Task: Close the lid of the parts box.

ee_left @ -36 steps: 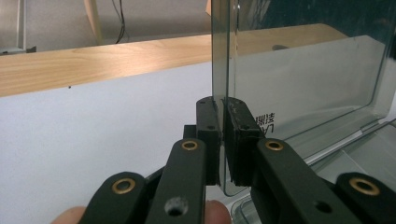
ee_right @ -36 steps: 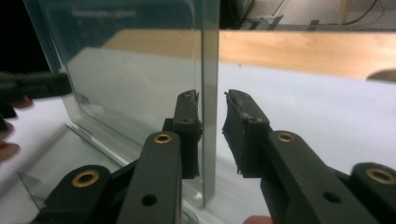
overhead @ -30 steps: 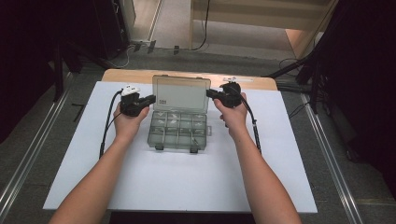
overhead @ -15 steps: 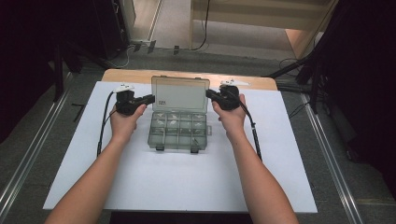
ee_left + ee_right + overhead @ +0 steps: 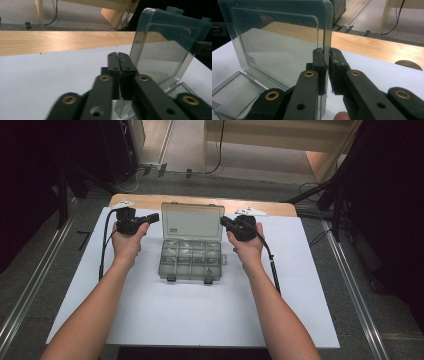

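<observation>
The smoky translucent plastic compartment box (image 5: 190, 260) sits mid-table on the white sheet, its clear hinged lid (image 5: 193, 221) upright. The right gripper (image 5: 326, 60) pinches the lid's edge; the left gripper (image 5: 118, 61), just beside the lid's other edge, is closed on nothing. To shut it well, I'd lower the lid slowly while steadying the box.

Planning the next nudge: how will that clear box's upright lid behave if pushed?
The lid looks like thin clear plastic, so probably light, and it may flex slightly. Hinged at the back of the compartment tray, it would likely swing rather than slide. Smooth faces may be slippery.
</observation>
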The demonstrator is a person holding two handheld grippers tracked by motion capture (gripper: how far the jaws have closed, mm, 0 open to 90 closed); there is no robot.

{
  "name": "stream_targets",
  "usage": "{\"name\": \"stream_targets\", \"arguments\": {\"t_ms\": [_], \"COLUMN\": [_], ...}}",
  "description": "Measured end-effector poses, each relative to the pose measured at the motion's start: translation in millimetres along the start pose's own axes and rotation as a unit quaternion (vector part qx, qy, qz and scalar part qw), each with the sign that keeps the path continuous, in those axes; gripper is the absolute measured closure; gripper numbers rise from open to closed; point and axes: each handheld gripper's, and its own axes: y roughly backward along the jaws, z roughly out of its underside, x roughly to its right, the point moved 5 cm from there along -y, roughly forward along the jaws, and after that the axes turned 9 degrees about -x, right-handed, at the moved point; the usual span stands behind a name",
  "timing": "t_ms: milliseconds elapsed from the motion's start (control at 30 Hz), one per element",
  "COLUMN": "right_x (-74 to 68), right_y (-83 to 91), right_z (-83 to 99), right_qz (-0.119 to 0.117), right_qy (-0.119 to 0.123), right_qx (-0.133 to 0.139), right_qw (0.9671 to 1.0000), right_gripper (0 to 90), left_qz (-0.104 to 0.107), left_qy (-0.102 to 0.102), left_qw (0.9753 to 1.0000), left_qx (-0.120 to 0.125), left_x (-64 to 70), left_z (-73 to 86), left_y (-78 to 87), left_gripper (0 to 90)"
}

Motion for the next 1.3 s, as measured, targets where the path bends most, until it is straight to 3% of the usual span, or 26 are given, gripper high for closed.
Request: {"name": "stream_targets", "arguments": {"t_ms": [100, 200, 300, 700, 900, 1000, 1100, 1300], "right_x": [0.0, -0.4, -2.6, -4.4, -4.2, -4.2, -4.0, -2.4], "right_y": [0.7, 1.2, 2.3, 6.4, 7.5, 7.3, 9.1, 17.8], "right_z": [0.6, 1.8, 3.8, 7.1, 7.7, 10.1, 15.1, 29.8], "right_qz": [-0.003, -0.003, 0.005, -0.002, -0.009, -0.018, -0.023, -0.033], "right_qy": [0.004, 0.006, 0.016, 0.026, 0.02, 0.011, 0.004, 0.0], "right_qx": [0.002, 0.008, 0.018, 0.027, 0.025, 0.019, 0.019, 0.015], "right_qw": [1.0, 0.9999, 0.9997, 0.9993, 0.9995, 0.9996, 0.9995, 0.9993], "right_gripper": [86.0, 85.9, 85.8, 85.0, 83.2, 72.5, 68.5, 67.4], "left_qz": [-0.001, -0.004, 0.022, 0.051, 0.064, 0.067, 0.068, 0.072], "left_qy": [0.013, 0.014, 0.024, 0.051, 0.044, 0.039, 0.027, 0.017], "left_qw": [0.9999, 0.9998, 0.9993, 0.9974, 0.997, 0.997, 0.9973, 0.9973], "left_qx": [-0.009, -0.014, -0.017, -0.005, -0.005, -0.008, -0.008, -0.005], "left_x": [-2.3, -2.3, -0.8, 2.6, 6.9, 8.3, 11.4, 17.9], "left_z": [-4.0, -8.3, -11.1, -18.2, -18.9, -18.5, -18.7, -17.6], "left_y": [-5.4, -11.3, -16.9, -23.0, -21.4, -19.4, -16.9, -14.2], "left_gripper": [90.0, 90.0, 90.0, 90.0, 90.0, 90.0, 90.0, 90.0]}}
